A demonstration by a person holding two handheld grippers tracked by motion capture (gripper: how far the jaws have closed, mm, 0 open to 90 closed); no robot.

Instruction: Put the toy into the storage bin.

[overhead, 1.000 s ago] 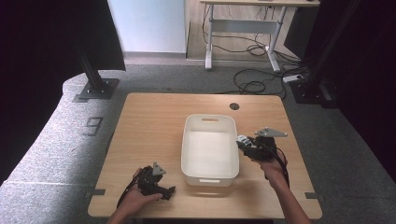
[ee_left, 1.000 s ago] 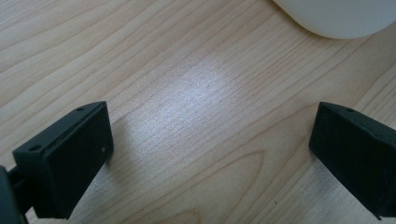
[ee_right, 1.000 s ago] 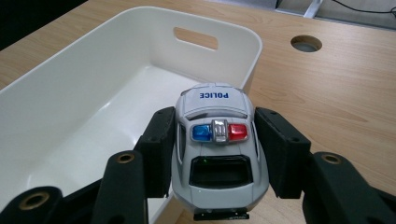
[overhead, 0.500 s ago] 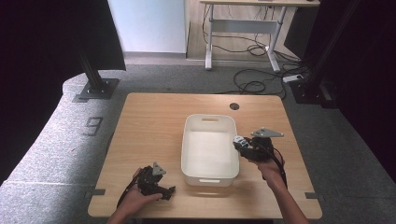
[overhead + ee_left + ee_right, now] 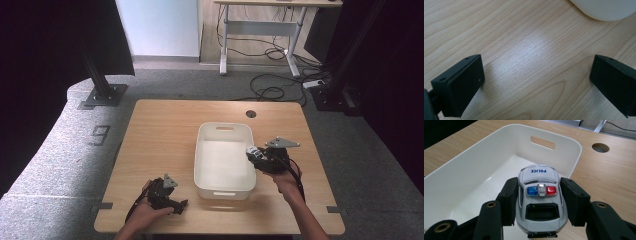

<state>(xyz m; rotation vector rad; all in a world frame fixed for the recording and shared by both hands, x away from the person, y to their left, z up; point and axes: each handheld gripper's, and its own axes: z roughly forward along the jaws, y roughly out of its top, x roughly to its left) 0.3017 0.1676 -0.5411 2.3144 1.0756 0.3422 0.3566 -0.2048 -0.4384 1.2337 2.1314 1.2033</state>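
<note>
A white toy police car (image 5: 539,200) with blue and red roof lights is clamped between the black jaws of my right gripper (image 5: 539,202), which is shut on its sides. The car (image 5: 254,152) hangs over the right rim of the white plastic bin (image 5: 223,187), nose toward the inside. The bin (image 5: 461,177) has a handle slot in its far wall and nothing lies in it. My left gripper (image 5: 167,196) rests low at the table's front left, left of the bin; its jaws (image 5: 536,80) stand wide open over bare wood with nothing between them.
The wooden table (image 5: 165,130) has a round cable hole (image 5: 251,114) at the back right. A corner of the bin (image 5: 604,10) shows at the top right of the left gripper view. Grey floor, cables and a desk frame lie beyond the table.
My right gripper has carried the police car a little leftward, from beside the bin's right wall to over its rim. The left gripper has stayed where it was.
</note>
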